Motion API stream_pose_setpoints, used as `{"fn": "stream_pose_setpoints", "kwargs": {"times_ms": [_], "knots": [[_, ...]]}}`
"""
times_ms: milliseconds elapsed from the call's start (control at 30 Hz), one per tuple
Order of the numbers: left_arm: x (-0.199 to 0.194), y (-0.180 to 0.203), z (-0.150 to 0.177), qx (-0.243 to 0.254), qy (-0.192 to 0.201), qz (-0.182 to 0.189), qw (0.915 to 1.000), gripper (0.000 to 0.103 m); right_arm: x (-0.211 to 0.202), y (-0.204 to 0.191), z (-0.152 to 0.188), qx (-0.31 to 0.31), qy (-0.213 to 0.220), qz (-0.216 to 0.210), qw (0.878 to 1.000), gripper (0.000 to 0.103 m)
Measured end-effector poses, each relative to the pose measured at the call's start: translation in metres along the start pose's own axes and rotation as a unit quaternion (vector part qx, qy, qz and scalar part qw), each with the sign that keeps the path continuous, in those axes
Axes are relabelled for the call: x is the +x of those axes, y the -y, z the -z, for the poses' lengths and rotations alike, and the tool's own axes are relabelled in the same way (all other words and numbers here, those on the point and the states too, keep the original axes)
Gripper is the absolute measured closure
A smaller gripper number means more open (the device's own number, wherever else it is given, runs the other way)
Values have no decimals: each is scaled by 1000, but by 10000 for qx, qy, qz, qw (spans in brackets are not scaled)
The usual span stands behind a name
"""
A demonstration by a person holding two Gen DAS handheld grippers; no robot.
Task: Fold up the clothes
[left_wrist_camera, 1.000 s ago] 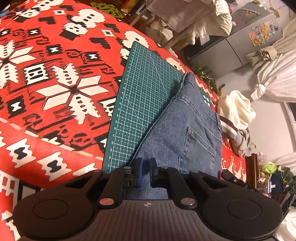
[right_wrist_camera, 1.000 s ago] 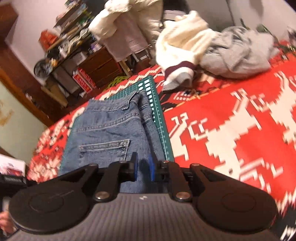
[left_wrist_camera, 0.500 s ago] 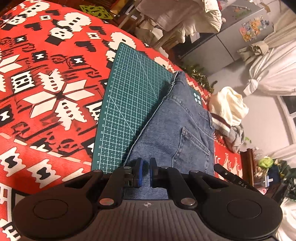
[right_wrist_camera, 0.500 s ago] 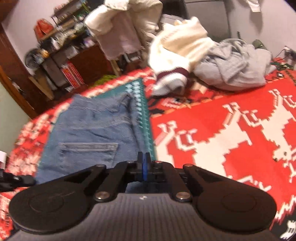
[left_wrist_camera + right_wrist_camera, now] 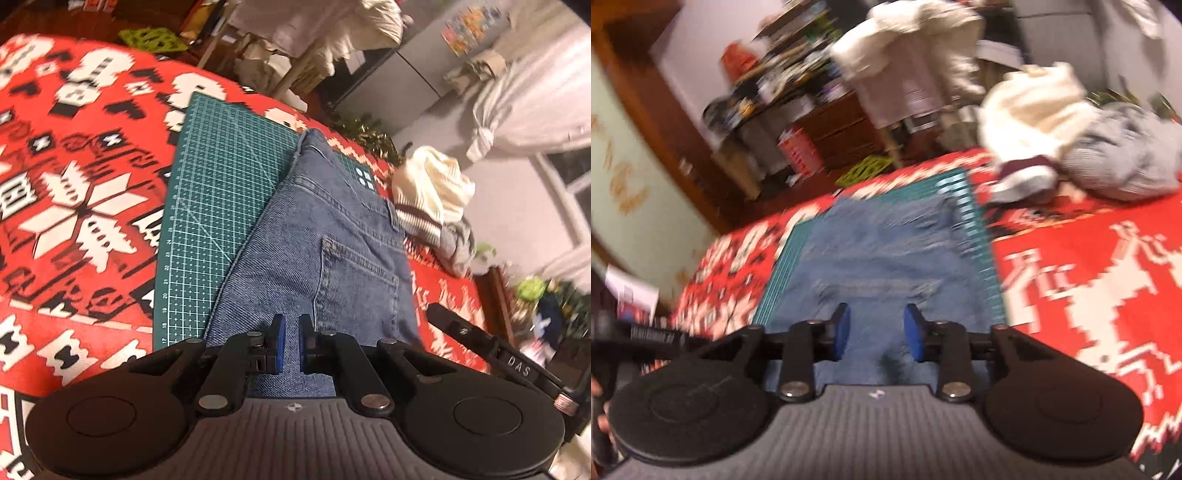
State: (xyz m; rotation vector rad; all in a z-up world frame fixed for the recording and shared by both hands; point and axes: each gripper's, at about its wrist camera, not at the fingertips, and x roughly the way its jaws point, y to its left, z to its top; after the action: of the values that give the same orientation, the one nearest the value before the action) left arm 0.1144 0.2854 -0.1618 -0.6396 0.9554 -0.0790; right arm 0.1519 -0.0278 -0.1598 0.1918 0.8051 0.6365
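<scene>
Lying on a green cutting mat (image 5: 218, 206) that sits on a bed covered by a red, white and black patterned blanket (image 5: 74, 192), the folded blue jeans (image 5: 332, 258) cover the mat's right part, leaving a wide bare strip of grid along its left edge. To the left of the mat the blanket is open and flat; to the right, the right wrist view shows another broad stretch of blanket (image 5: 1089, 288). At the far right corner of the mat a cream sweater with maroon stripes (image 5: 432, 192) and a crumpled grey garment (image 5: 1123, 166) are heaped just beside the jeans' waistband end. The jeans lie back side up, 1 rear pocket (image 5: 358, 277) showing, the denim smooth with a straight folded edge running diagonally across the mat. The left gripper (image 5: 291, 345) sits at the near edge of the jeans, its blue pads drawn close with only a narrow slit between them, denim visible behind; whether they pinch any fabric cannot be told. The right gripper (image 5: 877, 334) hangs over the same near edge, released, its pads spread wide apart with bare denim (image 5: 882, 258) between them; this view is motion-blurred.
</scene>
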Motion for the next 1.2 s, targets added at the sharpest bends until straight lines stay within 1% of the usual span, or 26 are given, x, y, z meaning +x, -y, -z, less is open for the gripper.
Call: {"fn": "stream_pose_setpoints", "kwargs": {"times_ms": [33, 67, 100, 133, 167, 200, 233, 300, 400, 533, 633, 733, 833, 933, 1033, 1067, 1100, 1200], "knots": [[1, 5, 2, 118, -11, -87, 9999, 95, 3, -9, 3, -190, -43, 25, 9998, 51], [2, 10, 3, 263, 13, -176, 9995, 89, 7, -17, 6, -379, -85, 51, 9992, 42], [3, 16, 5, 409, 38, -265, 9988, 79, 10, -26, 8, -570, -111, 93, 9983, 32], [4, 21, 8, 558, 84, -370, 9977, 75, 10, -32, 12, -763, -83, 186, 9969, 26], [4, 28, 12, 766, 158, -495, 9957, 70, 11, -39, 15, -961, -52, 282, 9950, 15], [4, 35, 15, 975, 233, -621, 9930, 67, 12, -44, 17, -1173, -11, 384, 9924, 9], [5, 40, 18, 1128, 290, -686, 9908, 65, 13, -49, 20, -1373, 25, 483, 9893, 7], [6, 49, 24, 1430, 404, -812, 9856, 54, 16, -58, 25, -1698, 55, 650, 9833, 1], [11, 51, 28, 1554, 382, -929, 9827, 48, 23, -65, 34, -1986, -64, 829, 9765, 1], [20, 49, 31, 1494, 263, -1228, 9808, 47, 41, -62, 43, -2087, -468, 959, 9721, 1], [23, 49, 32, 1516, 169, -1300, 9797, 44, 49, -61, 50, -2110, -645, 1064, 9695, 1], [24, 47, 33, 1364, 131, -1303, 9820, 41, 50, -61, 51, -2042, -648, 1112, 9704, 0], [25, 44, 30, 1128, 6, -1257, 9856, 38, 49, -58, 49, -1967, -696, 1087, 9719, 0], [26, 43, 28, 985, -71, -1238, 9874, 31, 52, -61, 45, -1951, -848, 1135, 9705, 0], [26, 42, 29, 841, -127, -1158, 9896, 21, 55, -61, 40, -1847, -1019, 1141, 9708, 0], [27, 41, 29, 792, -145, -1132, 9903, 14, 56, -61, 39, -1815, -1061, 1135, 9710, 0], [26, 41, 29, 748, -149, -1078, 9912, 9, 56, -61, 40, -1795, -1072, 1121, 9714, 0], [25, 38, 31, 595, -138, -956, 9935, 3, 54, -59, 44, -1807, -995, 1098, 9723, 0]]}}
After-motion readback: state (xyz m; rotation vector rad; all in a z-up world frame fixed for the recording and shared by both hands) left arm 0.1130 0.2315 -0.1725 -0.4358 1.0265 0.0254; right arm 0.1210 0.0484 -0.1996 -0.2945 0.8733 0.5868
